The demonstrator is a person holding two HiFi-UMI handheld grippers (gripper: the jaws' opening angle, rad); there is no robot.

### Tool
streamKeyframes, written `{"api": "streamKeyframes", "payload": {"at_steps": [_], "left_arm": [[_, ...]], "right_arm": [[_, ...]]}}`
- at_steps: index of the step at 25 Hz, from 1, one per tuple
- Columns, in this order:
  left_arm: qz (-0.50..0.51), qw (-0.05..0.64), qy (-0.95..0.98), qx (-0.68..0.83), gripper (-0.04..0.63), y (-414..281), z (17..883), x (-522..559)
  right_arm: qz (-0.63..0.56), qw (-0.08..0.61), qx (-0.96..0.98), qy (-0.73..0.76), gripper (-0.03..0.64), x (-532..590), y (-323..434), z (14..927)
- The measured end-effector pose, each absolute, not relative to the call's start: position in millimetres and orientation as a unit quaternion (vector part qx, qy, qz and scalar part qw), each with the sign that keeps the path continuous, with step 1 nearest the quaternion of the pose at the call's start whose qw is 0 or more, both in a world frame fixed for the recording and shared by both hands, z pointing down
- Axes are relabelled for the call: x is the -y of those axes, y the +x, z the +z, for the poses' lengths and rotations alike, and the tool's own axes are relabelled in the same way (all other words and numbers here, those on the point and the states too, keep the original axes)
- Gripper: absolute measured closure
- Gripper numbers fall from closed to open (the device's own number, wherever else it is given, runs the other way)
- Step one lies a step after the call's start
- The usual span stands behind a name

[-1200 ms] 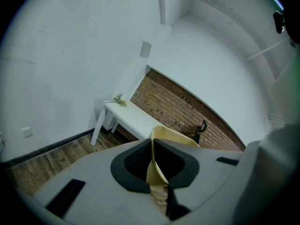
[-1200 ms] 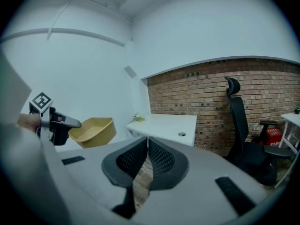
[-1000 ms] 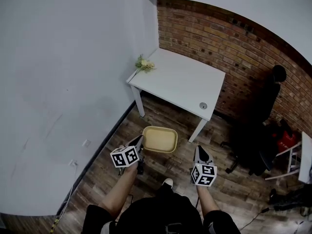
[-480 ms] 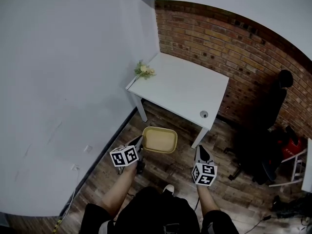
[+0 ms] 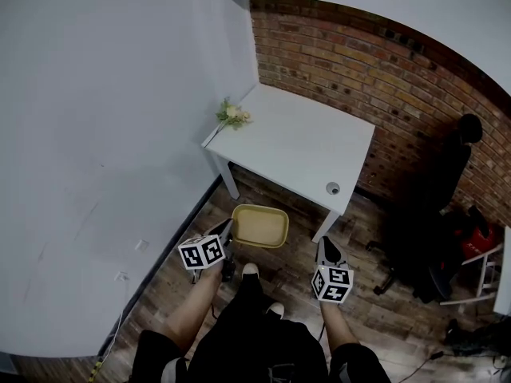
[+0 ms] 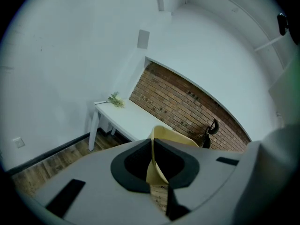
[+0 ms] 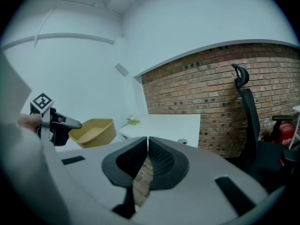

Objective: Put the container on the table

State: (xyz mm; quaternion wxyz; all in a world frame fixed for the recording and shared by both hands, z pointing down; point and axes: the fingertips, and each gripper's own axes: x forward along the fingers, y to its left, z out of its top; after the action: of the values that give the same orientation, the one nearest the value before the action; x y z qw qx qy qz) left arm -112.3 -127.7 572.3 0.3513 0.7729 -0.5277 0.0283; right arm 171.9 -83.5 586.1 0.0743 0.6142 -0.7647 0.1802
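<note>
Left gripper: my forearm reaches forward and the gripper points toward the table. In the left gripper view its jaws are clamped on the thin rim of the container, which stands up edge-on between them.

Container: a shallow yellow tub, open side up, carried by its left rim alone. It hangs over the floor, just short of the table's near edge, and is not on the table. The right gripper view shows it out to the left, clear of that gripper.

Right gripper: held forward, level with the left one and apart from the container. Its jaws are pressed together with nothing between them.

Markings: each gripper's cube carries black-and-white square markers. I can read no lettering on them.

Room: the table is white and sits in the corner between a white wall and a brick wall. A small bunch of flowers lies at its far left corner, and a small round item sits near its right front corner. The floor is dark wood plank. A black office chair stands to the right against the brick, and beside it is a red object.
</note>
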Motion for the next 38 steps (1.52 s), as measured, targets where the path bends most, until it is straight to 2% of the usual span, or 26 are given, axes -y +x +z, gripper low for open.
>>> {"api": "streamKeyframes", "payload": {"at_steps": [10, 25, 38], "left_arm": [[0.034, 0.357, 0.787, 0.502, 0.566, -100, 587, 201], [0.069, 0.365, 0.807, 0.46, 0.566, -102, 615, 378], [0.083, 0.395, 0.821, 0.404, 0.566, -72, 644, 491]], "right_arm": [[0.184, 0.086, 0.757, 0.622, 0.591, 122, 165, 595], [0.194, 0.108, 0.732, 0.644, 0.591, 269, 144, 599], [0.213, 0.123, 0.699, 0.672, 0.591, 364, 145, 608]]}}
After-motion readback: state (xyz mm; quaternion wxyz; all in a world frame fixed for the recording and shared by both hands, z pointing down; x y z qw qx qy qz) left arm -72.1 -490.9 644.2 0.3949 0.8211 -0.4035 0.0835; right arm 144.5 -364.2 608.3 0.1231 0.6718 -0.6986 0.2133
